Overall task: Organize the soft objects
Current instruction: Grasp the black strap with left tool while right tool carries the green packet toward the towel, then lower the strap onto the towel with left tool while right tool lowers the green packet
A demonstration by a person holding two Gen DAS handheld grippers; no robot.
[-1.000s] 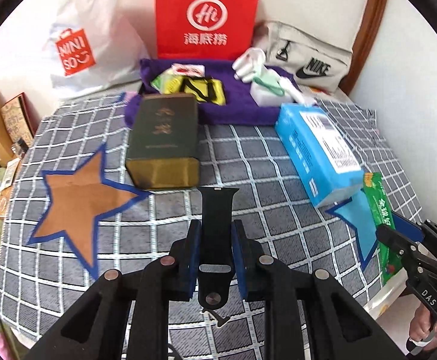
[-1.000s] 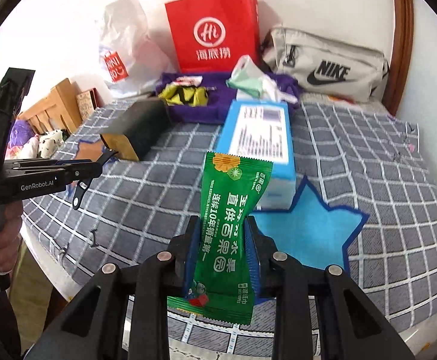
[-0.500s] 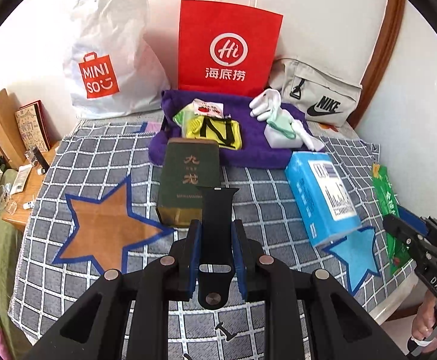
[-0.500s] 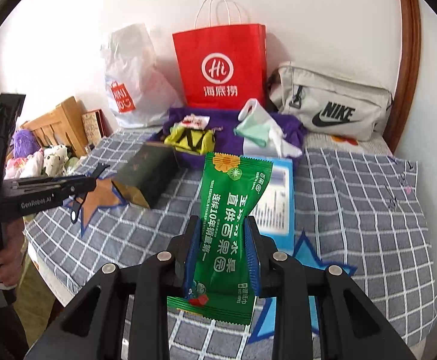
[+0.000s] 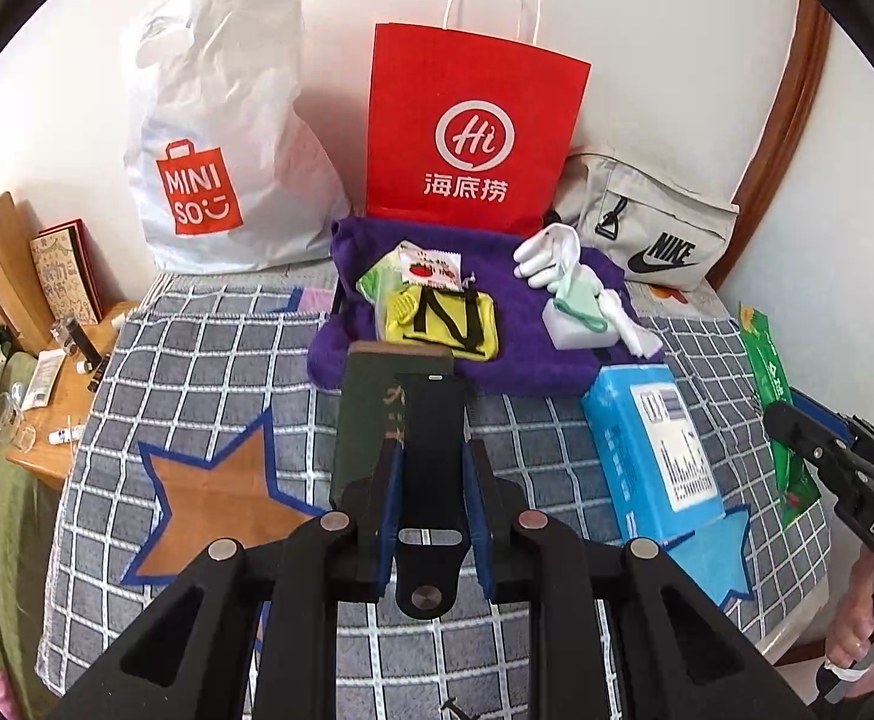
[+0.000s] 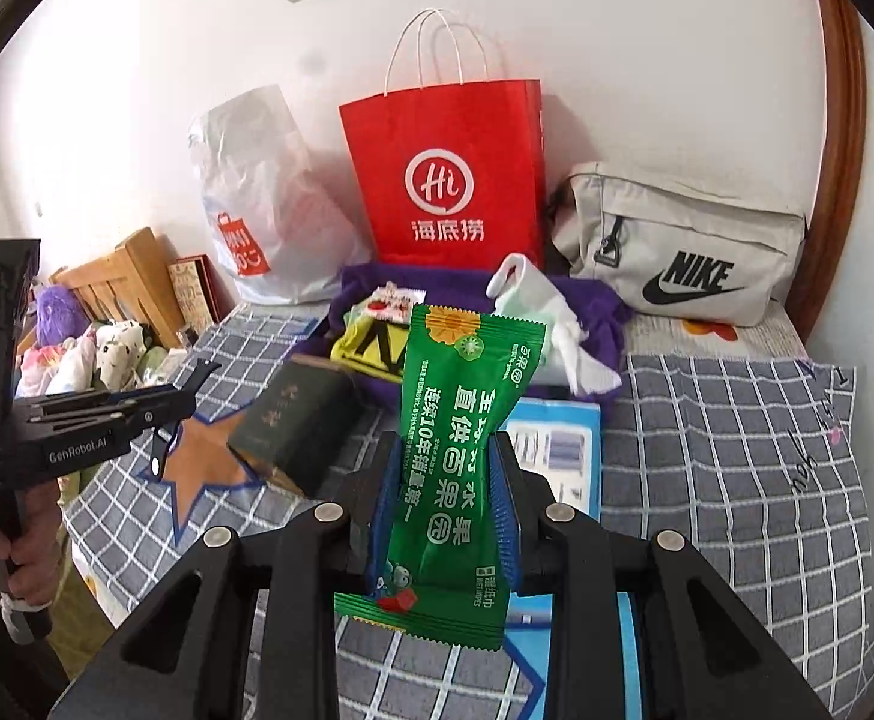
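My left gripper (image 5: 433,456) is shut on a black watch strap (image 5: 431,414), which stands up between the blue pads, above a dark green box (image 5: 371,420). My right gripper (image 6: 444,450) is shut on a green wet-wipes packet (image 6: 467,372), held upright over the bed. The left wrist view shows that packet (image 5: 767,360) at the far right edge. A purple towel (image 5: 527,354) lies at the back of the bed. On it are a yellow pouch (image 5: 449,324), a small sachet, white gloves (image 5: 548,255) and a pale green mask.
A blue tissue pack (image 5: 653,450) lies right of the box, partly on a blue star patch (image 5: 713,558). An orange star patch (image 5: 221,498) is on the left. Against the wall stand a red paper bag (image 5: 473,132), a white plastic bag (image 5: 221,138) and a grey Nike bag (image 5: 653,228).
Both grippers have risen and drawn back from the bed, each keeping its object. More of the wall and the bags shows now, and the things on the bed look smaller.
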